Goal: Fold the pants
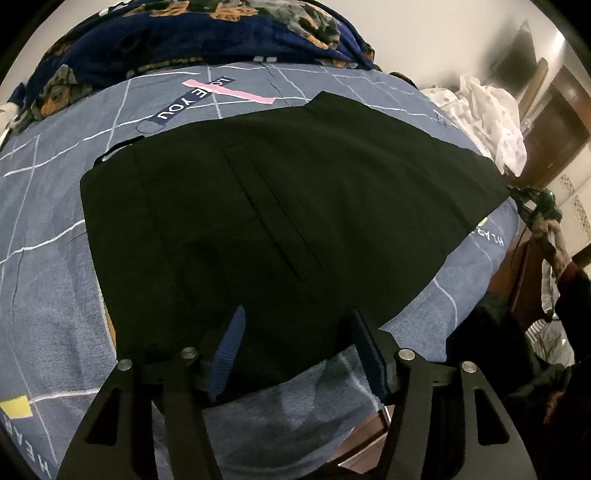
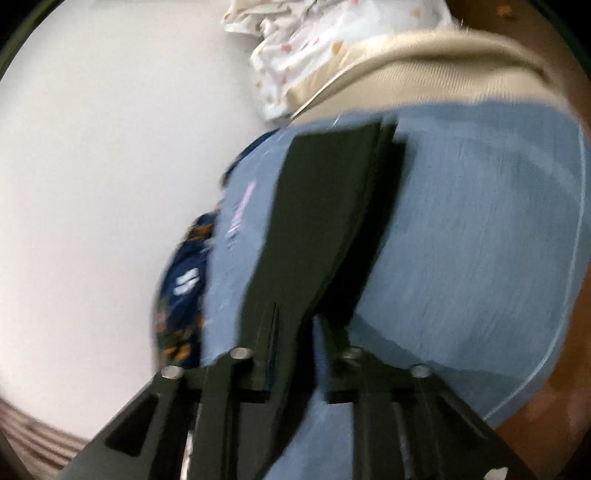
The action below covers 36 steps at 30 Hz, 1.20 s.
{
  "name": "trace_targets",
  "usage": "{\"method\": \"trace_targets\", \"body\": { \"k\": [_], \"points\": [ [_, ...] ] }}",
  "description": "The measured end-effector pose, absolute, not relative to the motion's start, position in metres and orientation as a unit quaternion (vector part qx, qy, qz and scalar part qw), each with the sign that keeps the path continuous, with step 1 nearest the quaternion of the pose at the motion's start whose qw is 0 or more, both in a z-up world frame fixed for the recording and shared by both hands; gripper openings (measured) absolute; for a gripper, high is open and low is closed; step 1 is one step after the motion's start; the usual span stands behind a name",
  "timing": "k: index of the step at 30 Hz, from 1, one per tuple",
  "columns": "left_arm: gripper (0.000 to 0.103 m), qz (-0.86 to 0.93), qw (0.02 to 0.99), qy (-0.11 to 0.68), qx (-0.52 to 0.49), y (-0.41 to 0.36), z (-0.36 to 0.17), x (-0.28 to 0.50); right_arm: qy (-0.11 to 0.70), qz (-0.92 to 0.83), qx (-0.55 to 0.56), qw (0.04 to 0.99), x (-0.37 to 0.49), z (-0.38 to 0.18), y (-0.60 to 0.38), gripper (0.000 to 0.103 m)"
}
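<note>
Left tongs (image 1: 295, 350) spread over flat black pants (image 1: 280, 206); right tongs (image 2: 295, 332) pinching them.

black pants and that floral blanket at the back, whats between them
In the left wrist view, only blue bedsheet with a pink "LOVE YOU" print lies between the black pants and floral blanket.

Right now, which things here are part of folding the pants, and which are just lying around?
Part of the job: black pants; left claw, open above them; right claw, shut on pants.
Lying around: dog-print blanket; white spotted cloth; blue bedsheet.
</note>
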<state>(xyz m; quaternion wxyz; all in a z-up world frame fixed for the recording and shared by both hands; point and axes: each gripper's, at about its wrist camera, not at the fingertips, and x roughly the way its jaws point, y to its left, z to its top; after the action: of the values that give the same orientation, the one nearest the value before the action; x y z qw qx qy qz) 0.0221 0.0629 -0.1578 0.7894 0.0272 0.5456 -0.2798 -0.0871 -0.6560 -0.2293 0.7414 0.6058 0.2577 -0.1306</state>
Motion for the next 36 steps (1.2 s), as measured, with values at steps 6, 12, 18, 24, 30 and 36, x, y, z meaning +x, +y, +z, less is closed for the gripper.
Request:
{"method": "trace_targets", "body": {
  "k": [6,12,18,24,30,36],
  "points": [
    [0.066,-0.280,0.789,0.546,0.038,0.059,-0.158,0.020,0.261,-0.146,0.596,0.745,-0.079,-0.229,-0.669,0.005],
    [0.069,-0.284,0.786,0.547,0.043,0.057,-0.158,0.021,0.261,-0.147,0.608,0.735,-0.091,-0.240,-0.668,0.004],
    [0.070,-0.286,0.788,0.544,0.042,0.057,-0.159,0.022,0.267,-0.146,0.619,0.724,-0.089,-0.244,-0.673,0.004],
    [0.070,-0.286,0.796,0.532,0.046,0.057,-0.157,0.017,0.241,-0.138,0.664,0.694,-0.108,-0.244,-0.677,0.013],
    [0.068,-0.272,0.825,0.495,0.009,0.069,-0.137,0.010,0.224,-0.133,0.640,0.723,-0.123,-0.213,-0.645,0.028],
    [0.068,-0.229,0.854,0.465,-0.051,0.122,-0.106,0.013,0.234,-0.062,0.622,0.744,-0.101,-0.187,-0.583,0.041]
  ]
}}
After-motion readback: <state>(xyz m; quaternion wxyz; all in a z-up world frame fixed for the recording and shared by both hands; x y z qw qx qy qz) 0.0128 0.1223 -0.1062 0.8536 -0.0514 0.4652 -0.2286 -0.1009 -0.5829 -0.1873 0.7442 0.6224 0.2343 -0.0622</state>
